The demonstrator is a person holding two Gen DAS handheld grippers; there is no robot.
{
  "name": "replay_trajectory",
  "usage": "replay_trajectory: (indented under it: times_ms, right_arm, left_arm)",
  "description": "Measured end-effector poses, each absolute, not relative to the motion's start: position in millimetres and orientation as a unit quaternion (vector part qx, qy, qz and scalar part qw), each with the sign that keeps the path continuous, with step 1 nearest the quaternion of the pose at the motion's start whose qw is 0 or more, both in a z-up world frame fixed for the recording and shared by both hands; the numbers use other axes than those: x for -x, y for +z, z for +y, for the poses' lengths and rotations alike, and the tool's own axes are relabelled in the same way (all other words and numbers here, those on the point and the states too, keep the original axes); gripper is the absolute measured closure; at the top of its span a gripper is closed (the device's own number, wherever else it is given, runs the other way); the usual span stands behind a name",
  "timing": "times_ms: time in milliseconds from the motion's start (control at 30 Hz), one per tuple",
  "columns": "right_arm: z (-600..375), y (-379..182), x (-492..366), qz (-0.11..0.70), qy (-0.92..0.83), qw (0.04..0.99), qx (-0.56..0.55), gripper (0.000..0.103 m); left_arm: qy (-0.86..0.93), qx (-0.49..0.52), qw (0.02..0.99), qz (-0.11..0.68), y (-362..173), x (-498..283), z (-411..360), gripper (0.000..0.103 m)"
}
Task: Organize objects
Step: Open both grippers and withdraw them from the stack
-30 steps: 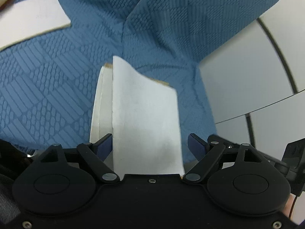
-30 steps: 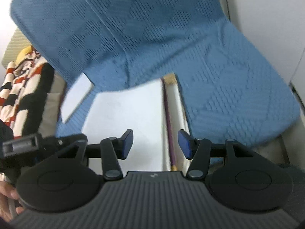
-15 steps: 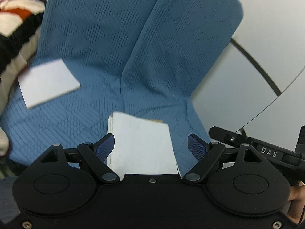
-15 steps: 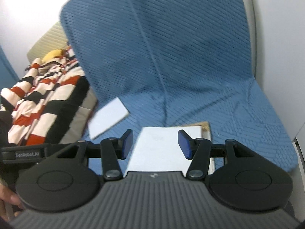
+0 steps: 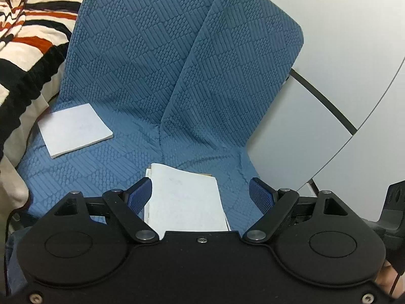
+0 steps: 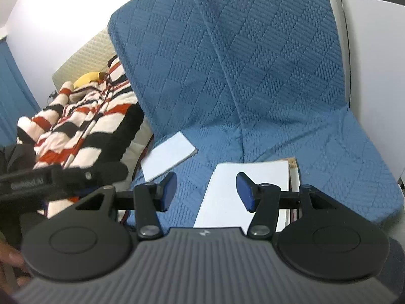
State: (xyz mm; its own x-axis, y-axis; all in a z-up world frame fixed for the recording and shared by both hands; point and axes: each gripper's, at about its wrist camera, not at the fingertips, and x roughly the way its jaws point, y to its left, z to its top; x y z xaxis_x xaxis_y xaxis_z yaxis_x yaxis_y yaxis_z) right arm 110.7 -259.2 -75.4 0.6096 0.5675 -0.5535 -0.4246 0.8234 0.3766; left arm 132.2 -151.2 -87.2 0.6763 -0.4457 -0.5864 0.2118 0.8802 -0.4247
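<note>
Left wrist view, from left to right: a striped blanket (image 5: pixel 27 33) in white, red and black is bunched at the far left, beside a seat under a blue quilted cover (image 5: pixel 157 76). On the left part of the seat lies a small white notebook (image 5: pixel 74 129), flat and closed. Nearer the middle, a larger stack of white notebooks (image 5: pixel 183 197) lies on the seat, its near end hidden behind the tool's black body. The left gripper (image 5: pixel 201 196) hangs above that stack with its blue pads spread wide, one on each side of it; neither pad presses on the paper and nothing is held. To the right stands a pale grey wall panel (image 5: pixel 316 126) with dark seams.

Right wrist view, again left to right: the other tool's black body juts in at the left edge, in front of the striped blanket (image 6: pixel 83 116). Past it, the small notebook (image 6: pixel 167 155) lies on the blue cover (image 6: pixel 240 76). The right gripper (image 6: pixel 206 190) hovers with its pads roughly half apart and empty; its left pad is over bare cover, its right pad over the stack (image 6: pixel 227 192), well clear of it.
</note>
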Motion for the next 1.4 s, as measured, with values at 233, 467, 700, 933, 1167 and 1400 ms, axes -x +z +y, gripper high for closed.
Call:
replay_trajectory:
  times_ms: [233,467,700,933,1167,1400]
  right_arm:
    - [-250,-83,-93,0.345,0.276,0.893,-0.088,0.047]
    - [-239,-90,-92,0.346,0.28,0.892,-0.075,0.047]
    - [-230,-98,-98,0.346,0.284,0.892,-0.061,0.047]
    - [-213,-110,-107,0.34,0.287,0.894,-0.045,0.047]
    - [-202,-121,-123,0.341,0.303,0.889,-0.036,0.048]
    - [-198,-125,-143,0.336,0.304,0.89,-0.045,0.015]
  left_arm:
    - [-0.173,0.161,0.905,0.353,-92,-118,-142,0.019]
    - [-0.156,0.169,0.906,0.356,-98,-121,-127,0.019]
    - [-0.133,0.175,0.908,0.357,-108,-127,-111,0.019]
    - [-0.116,0.18,0.911,0.352,-120,-143,-100,0.019]
    - [-0.089,0.181,0.915,0.35,-137,-162,-82,0.011]
    - [-0.071,0.175,0.922,0.339,-150,-185,-68,0.001]
